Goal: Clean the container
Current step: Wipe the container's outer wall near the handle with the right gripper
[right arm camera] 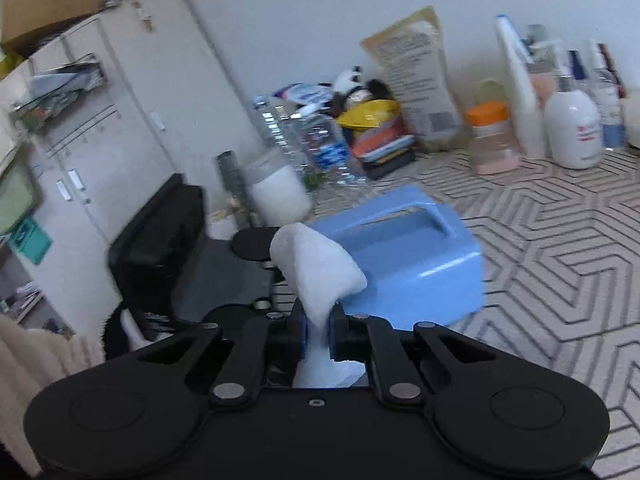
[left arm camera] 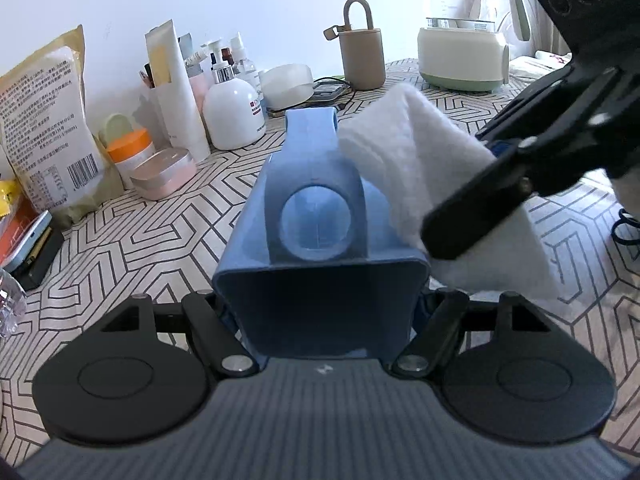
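Nearest the left wrist camera, the left gripper (left arm camera: 320, 312) is clamping the blue container (left arm camera: 320, 248) at its near end, one finger pressing on each side wall, so that the container is lying on its side and pointing away from the camera, with its handle (left arm camera: 316, 184) and a round opening facing up. In the right wrist view the same container (right arm camera: 416, 264) is appearing just beyond the right gripper (right arm camera: 318, 328), above the patterned tablecloth (right arm camera: 560, 280); whether it is resting on the cloth cannot be told. The right gripper is pinching a folded white cloth (right arm camera: 316, 268) between its fingers, which are standing close together with the cloth bunching out in front of them. From the left wrist camera this cloth (left arm camera: 420, 168) is lying against the container's right upper side, with one black finger (left arm camera: 476, 208) of the right gripper crossing over it. Farther back on the tablecloth (left arm camera: 140, 232) are standing a pink tin (left arm camera: 164, 174), an orange-lidded jar (left arm camera: 130, 152), a white pump bottle (left arm camera: 234, 114) and a printed bag (left arm camera: 44, 120). Farthest away, by the wall, are a beige flask (left arm camera: 362, 52) and a glass kettle (left arm camera: 464, 28) on its cream base.
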`<state>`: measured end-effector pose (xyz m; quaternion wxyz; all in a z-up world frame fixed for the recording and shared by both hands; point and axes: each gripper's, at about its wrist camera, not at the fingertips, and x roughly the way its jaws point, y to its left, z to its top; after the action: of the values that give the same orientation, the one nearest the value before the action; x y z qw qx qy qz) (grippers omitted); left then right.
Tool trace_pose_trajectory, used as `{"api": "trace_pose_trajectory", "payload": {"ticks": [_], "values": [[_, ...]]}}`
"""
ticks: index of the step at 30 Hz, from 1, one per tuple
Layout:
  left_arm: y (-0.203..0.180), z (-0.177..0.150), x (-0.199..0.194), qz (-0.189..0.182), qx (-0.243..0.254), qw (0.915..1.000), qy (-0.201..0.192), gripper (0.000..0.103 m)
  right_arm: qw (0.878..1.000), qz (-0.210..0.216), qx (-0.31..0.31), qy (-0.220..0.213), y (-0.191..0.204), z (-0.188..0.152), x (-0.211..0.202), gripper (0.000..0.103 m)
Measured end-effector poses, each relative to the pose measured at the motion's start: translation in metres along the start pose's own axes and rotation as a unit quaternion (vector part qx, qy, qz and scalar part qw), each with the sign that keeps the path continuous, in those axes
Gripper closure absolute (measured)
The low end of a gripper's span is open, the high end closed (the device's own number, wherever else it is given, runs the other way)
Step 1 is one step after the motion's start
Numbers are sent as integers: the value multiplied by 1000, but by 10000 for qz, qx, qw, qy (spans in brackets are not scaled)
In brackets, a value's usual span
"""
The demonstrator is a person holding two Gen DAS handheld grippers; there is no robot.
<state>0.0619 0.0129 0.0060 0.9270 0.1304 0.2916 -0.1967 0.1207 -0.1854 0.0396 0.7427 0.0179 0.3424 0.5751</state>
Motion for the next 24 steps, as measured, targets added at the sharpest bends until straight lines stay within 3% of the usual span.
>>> {"api": "trace_pose_trajectory", "payload": {"ticks": [6, 13, 22, 24], "values": [[1, 0, 0, -94, -45, 9999, -3, 29, 9959, -839, -328, 28, 1, -2, 2, 90], [-1, 0, 0, -37, -15, 10000, -4, 29, 9910, -1286, -270, 268, -9, -3, 15, 90], [3, 1, 0, -44, -24, 10000, -7, 29, 9867, -1531, -383, 388, -9, -6, 22, 90], [4, 1, 0, -43, -61, 10000, 2, 29, 9885, -1404, -444, 340, -6, -6, 19, 90]]}}
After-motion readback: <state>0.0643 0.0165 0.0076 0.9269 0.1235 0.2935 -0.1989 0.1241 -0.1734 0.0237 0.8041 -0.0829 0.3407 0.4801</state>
